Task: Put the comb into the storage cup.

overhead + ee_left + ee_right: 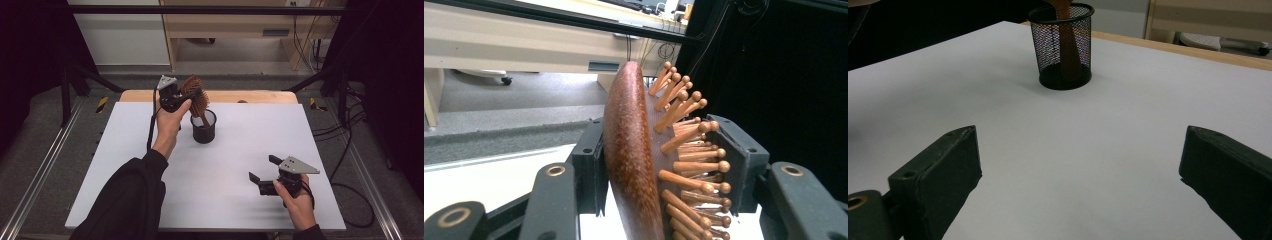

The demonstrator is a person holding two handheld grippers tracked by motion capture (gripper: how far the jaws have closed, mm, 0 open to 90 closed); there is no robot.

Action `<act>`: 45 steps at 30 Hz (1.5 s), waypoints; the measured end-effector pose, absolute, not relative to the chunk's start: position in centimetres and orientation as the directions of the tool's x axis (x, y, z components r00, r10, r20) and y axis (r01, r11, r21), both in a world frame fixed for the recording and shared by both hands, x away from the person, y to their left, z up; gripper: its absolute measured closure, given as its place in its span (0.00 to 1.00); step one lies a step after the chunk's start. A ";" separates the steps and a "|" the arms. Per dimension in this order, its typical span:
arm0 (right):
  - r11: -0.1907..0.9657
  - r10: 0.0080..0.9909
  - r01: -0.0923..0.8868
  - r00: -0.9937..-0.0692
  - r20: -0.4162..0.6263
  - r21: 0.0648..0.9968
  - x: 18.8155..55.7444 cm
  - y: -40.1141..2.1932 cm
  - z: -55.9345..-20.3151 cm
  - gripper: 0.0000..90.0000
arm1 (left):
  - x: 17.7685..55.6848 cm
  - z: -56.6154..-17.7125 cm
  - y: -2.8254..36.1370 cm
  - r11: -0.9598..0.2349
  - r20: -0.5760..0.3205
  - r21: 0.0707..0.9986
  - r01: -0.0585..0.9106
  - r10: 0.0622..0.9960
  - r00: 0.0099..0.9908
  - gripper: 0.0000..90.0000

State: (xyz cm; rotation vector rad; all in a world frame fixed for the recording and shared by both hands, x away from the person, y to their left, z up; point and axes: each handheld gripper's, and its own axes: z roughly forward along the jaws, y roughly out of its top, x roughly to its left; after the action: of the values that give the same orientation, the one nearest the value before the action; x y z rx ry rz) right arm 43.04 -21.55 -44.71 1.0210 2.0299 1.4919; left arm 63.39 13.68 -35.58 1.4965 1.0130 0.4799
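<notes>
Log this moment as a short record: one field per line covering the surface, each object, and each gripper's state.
surface: white tabletop with a wooden far edge
brush: brown wooden hairbrush with wooden pins, handle down inside the cup
cup: black wire-mesh cylindrical cup, upright on the tabletop
left gripper: shut on the hairbrush's head, above the cup
right gripper: open, holding nothing, low over the tabletop near the person's side

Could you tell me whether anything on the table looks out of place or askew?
Nothing looks spilled or damaged. The wooden hairbrush leans in the upright mesh cup, handle down, its head clamped by the left gripper. The right gripper is open.
</notes>
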 end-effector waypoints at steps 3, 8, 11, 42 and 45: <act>0.156 0.760 0.309 -0.645 0.087 0.938 43.0 -21.6 -44.7 0.04 | 63.5 -35.7 13.8 0.087 -0.253 0.945 0.316 0.807 0.534 0.51; 0.154 0.759 0.313 -0.645 0.090 0.937 43.0 -21.5 -44.7 0.04 | 63.7 -35.7 13.9 0.075 -0.241 0.947 0.313 0.811 0.533 0.50; 0.155 0.759 0.312 -0.645 0.090 0.937 43.0 -21.5 -44.7 0.04 | 63.8 -35.8 14.0 0.072 -0.240 0.946 0.315 0.811 0.533 0.49; 0.161 0.755 0.313 -0.650 0.087 0.936 43.1 -21.4 -44.8 0.04 | 64.4 -36.1 14.8 0.065 -0.236 0.943 0.328 0.824 0.516 0.46; 0.161 0.754 0.313 -0.650 0.088 0.936 43.1 -21.4 -44.8 0.04 | 64.4 -36.1 14.8 0.064 -0.235 0.943 0.327 0.824 0.516 0.46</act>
State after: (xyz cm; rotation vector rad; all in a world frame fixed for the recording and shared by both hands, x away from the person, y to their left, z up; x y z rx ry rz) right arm 43.08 -21.43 -44.81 1.0139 2.0438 1.4934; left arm 64.44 14.84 -36.07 1.5186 1.0352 0.5006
